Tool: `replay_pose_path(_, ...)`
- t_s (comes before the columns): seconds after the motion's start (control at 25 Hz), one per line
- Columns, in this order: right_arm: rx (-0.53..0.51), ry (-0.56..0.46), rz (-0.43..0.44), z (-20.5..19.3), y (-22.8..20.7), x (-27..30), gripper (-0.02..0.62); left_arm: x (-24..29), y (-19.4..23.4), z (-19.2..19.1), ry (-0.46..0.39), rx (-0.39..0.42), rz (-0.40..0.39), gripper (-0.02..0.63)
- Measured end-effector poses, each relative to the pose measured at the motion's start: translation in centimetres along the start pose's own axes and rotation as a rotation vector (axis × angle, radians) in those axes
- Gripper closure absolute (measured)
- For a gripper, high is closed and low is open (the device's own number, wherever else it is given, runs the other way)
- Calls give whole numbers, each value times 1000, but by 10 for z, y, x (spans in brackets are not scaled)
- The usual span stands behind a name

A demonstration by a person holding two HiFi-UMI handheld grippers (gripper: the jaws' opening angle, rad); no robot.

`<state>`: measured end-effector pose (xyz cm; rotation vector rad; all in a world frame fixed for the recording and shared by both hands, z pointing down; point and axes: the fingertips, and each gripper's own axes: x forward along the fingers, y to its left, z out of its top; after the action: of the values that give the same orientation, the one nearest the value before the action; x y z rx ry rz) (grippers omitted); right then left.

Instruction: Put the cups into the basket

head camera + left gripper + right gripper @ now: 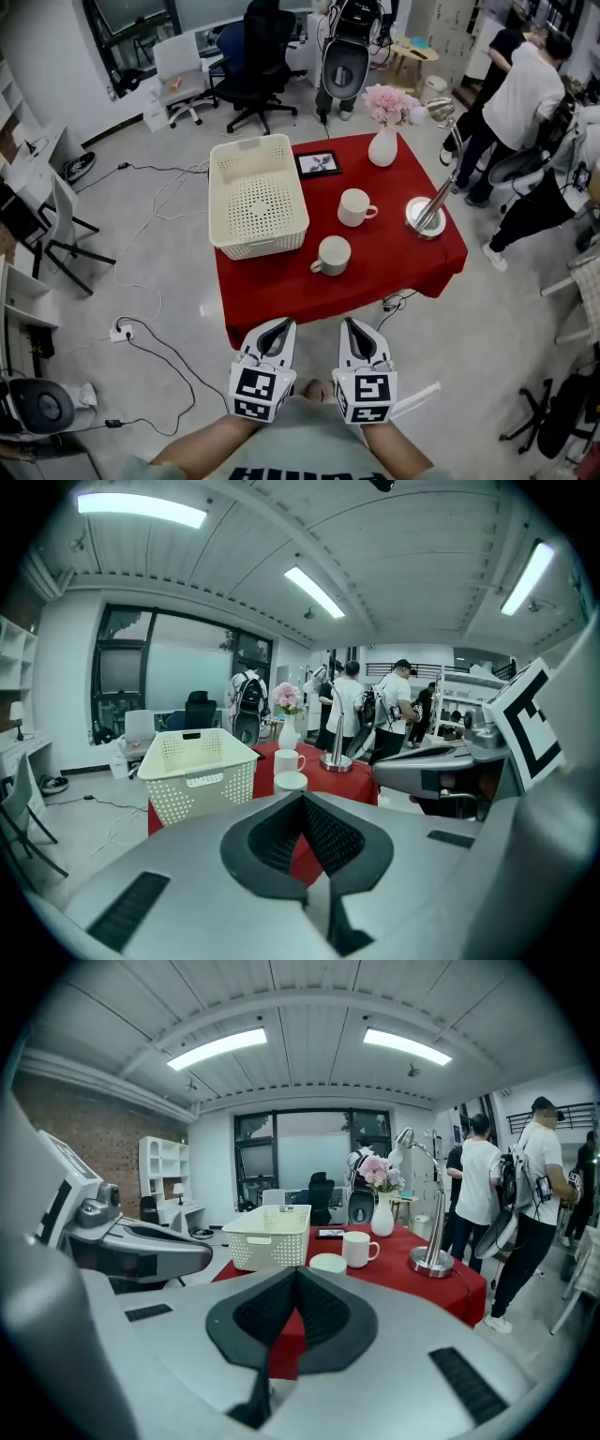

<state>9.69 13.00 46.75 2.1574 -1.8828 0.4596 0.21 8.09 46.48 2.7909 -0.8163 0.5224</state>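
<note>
Plainly, near cup (332, 255) and far cup (355, 207) stood on the red table (394, 267), basket (262, 246) at ten o'clock. Left gripper (280, 325) and right gripper (352, 325), fingers (267, 1321) closed on nothing, might shove a cup unless opened.

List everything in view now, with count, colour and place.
table: 1, red cloth, room centre
basket: 1, cream, table's left side
near cup: 1, white, table's front edge
far cup: 1, white, mid-table, right of basket
picture frame: 1, black, between basket and vase
vase: 1, white, pink flowers, back edge
lamp: 1, silver, table's right side
people: at least 2, white and black tops, right of table
left tongs: 1, grey, shut, empty, short of table
right tongs: 1, grey, shut, empty, beside left
</note>
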Motion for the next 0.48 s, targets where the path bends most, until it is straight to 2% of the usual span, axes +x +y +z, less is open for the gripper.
replay_pose_path(0.48,40,28,-80,17,1,60,583,48,52,17,-4,22,-89,603)
